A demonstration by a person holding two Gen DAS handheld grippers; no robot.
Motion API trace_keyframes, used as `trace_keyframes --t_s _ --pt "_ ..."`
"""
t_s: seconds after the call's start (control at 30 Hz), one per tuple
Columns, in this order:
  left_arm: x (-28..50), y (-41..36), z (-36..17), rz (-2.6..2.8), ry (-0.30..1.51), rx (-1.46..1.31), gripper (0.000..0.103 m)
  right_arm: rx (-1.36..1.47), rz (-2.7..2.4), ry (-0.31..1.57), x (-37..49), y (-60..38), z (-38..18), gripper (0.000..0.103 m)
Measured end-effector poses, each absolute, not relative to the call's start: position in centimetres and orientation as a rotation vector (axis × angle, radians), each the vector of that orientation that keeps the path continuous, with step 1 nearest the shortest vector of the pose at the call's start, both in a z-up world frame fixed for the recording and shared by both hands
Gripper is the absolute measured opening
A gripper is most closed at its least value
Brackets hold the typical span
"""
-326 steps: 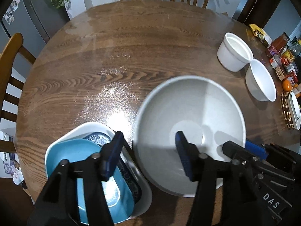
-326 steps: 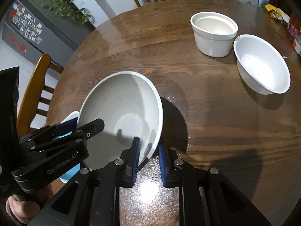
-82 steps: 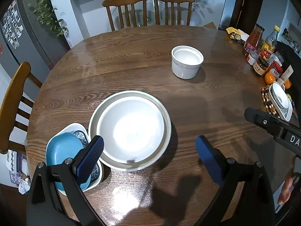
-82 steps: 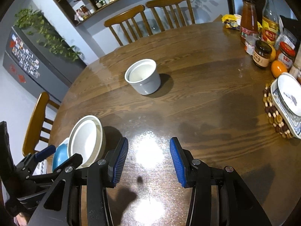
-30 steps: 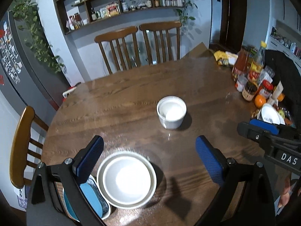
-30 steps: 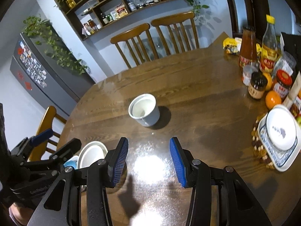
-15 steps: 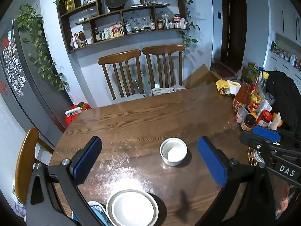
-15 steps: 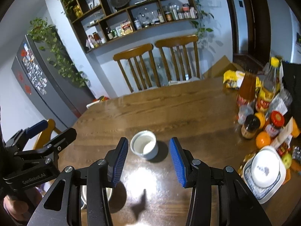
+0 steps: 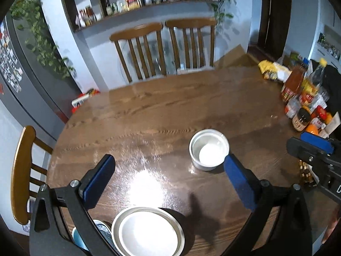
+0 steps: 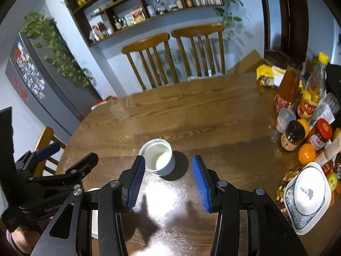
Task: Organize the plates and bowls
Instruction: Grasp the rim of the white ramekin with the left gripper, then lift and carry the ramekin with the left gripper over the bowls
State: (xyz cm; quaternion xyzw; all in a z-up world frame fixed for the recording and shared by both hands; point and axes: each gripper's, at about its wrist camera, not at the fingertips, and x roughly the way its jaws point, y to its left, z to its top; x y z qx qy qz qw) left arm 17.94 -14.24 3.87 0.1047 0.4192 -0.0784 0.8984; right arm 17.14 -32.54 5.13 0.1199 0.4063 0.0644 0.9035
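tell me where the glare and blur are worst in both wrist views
Left wrist view: bright lamp glare on the round brown wooden table, motion blur softening the small white ceramic pot. Right wrist view: the glare sits beneath the right gripper, edges sharper, fisheye bending the shelves.

- Round dark wood table (image 10: 213, 115), glossy; overhead light glare on the near part at 6 o'clock.
- Two slat-back wooden chairs (image 10: 174, 59) side by side at the far edge, 12 o'clock.
- A third wooden chair (image 9: 21, 170) at the table's 9 o'clock side.
- Pale blue-grey wall (image 10: 119, 64) behind the chairs.
- Dark open wall shelves (image 10: 149, 6) at 12 o'clock, packed with jars and bottles.
- Dark grey fridge (image 10: 32, 81) at 10 o'clock, magnets and photos on its door, trailing green plant (image 10: 57, 49) on top.
- Dark wooden door (image 10: 294, 17) at 1 o'clock.
- Second trailing plant (image 10: 230, 15) off the shelf's right end.
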Motion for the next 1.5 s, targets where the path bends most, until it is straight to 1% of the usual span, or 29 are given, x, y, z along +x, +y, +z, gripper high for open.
trace_keyframes --t_s 0.3,0.57,0.8,0.87,0.9,0.93,0.97,1.03,1.13,1.17,1.23,1.5 --pt "22.6 -14.1 -1.1 -0.137 1.023 0.146 0.102 0.279 0.14 0.963 21.4 -32.4 0.2 0.047" --pt "24.7 -14.8 -4.6 -0.099 1.082 0.154 0.1 0.342 0.169 1.03 24.4 -32.5 -4.1 0.047" --pt "25.4 -16.2 -6.7 -0.101 1.13 0.166 0.079 0.358 0.2 1.068 26.3 -31.6 -5.8 0.047" --pt "25.5 -16.5 -7.0 -0.108 1.136 0.162 0.074 0.351 0.204 1.074 26.7 -31.4 -6.1 0.047" --pt "25.6 -16.7 -7.2 -0.113 1.14 0.158 0.07 0.347 0.205 1.079 26.9 -31.2 -6.2 0.046" --pt "25.6 -16.8 -7.4 -0.122 1.144 0.156 0.064 0.345 0.206 1.082 27.0 -31.1 -6.3 0.041" --pt "25.6 -17.1 -7.5 -0.131 1.146 0.156 0.061 0.341 0.212 1.089 27.3 -31.0 -6.5 0.039" --pt "25.7 -17.6 -7.7 -0.159 1.155 0.149 0.049 0.343 0.221 1.1 27.7 -30.7 -6.8 0.032" --pt "25.6 -17.9 -8.1 -0.195 1.166 0.131 0.04 0.343 0.238 1.103 27.9 -30.6 -6.9 0.023" --pt "25.6 -18.0 -8.2 -0.207 1.17 0.125 0.038 0.347 0.249 1.104 28.0 -30.5 -7.0 0.021" --pt "25.5 -18.2 -8.6 -0.239 1.189 0.105 0.032 0.353 0.264 1.106 28.0 -30.5 -7.1 0.017" --pt "24.9 -18.1 -8.8 -0.268 1.192 0.101 0.029 0.351 0.291 1.092 27.2 -30.5 -7.3 0.016"
